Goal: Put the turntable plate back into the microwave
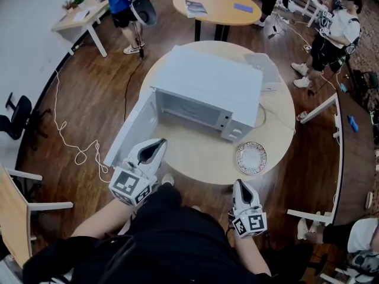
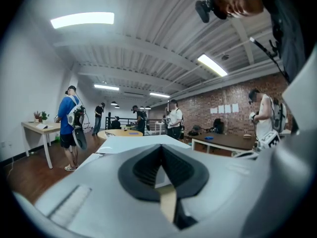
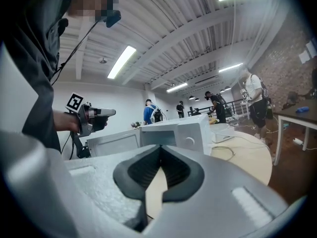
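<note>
A white microwave [image 1: 207,87] stands on a round wooden table [image 1: 195,152], its door [image 1: 131,130] swung open to the left and its cavity empty. The patterned turntable plate [image 1: 251,157] lies flat on the table, in front of the microwave's right corner. My left gripper [image 1: 160,142] hovers by the open door with its jaws shut and empty. My right gripper [image 1: 241,186] is at the table's near edge, just short of the plate, shut and empty. The left gripper view looks over the shut jaws [image 2: 161,148] at the microwave top [image 2: 133,142]. The right gripper view shows shut jaws [image 3: 160,147], the microwave [image 3: 173,132] and the left gripper [image 3: 106,113].
A white box [image 1: 263,70] and a cord [image 1: 278,114] lie on the table behind the microwave. A second round table [image 1: 216,6], desks, chairs and a floor cable [image 1: 77,149] surround it. Several people stand around the room.
</note>
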{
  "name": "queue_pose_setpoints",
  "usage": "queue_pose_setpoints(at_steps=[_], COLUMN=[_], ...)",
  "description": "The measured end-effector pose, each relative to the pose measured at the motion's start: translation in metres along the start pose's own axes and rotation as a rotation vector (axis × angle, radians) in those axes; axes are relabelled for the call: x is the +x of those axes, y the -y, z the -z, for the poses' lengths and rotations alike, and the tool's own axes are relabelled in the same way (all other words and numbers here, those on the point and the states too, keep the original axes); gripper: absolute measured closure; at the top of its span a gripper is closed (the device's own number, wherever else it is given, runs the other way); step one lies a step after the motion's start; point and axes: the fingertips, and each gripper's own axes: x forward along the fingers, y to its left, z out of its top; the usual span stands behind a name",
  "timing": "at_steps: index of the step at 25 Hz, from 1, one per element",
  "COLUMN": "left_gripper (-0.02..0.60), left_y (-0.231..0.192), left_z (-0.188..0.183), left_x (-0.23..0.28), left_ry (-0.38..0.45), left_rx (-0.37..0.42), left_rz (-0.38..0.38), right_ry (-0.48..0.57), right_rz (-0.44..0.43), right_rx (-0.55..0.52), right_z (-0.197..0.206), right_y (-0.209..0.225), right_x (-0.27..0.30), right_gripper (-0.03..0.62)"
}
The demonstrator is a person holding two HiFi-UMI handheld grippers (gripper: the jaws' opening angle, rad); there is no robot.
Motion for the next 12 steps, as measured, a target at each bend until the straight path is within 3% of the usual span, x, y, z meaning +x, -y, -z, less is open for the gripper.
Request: queue_pose_setpoints(at_steps=[5,10,12], left_gripper=[0.577,0.577,0.577], left_y=[-0.030,-0.050,-0.063], left_z=[0.011,0.015,0.007], left_x=[0.027,0.036,0.042], left_ry=[-0.003,-0.058,-0.044], left_rx=[-0.021,0.018,0.025], left_rz=[0.047,0.189,0.226], right_ry=[0.016,0.017,0.023], right_rz=[0.005,0.072,0.086], right_rx=[-0.038,-0.003,0.010], right_z=[-0.009,-0.016,-0.023], right_y=[-0.007,-0.038,-0.049], right_x=[0.041,0.064,0.084], right_gripper=[0.593,0.594,0.593])
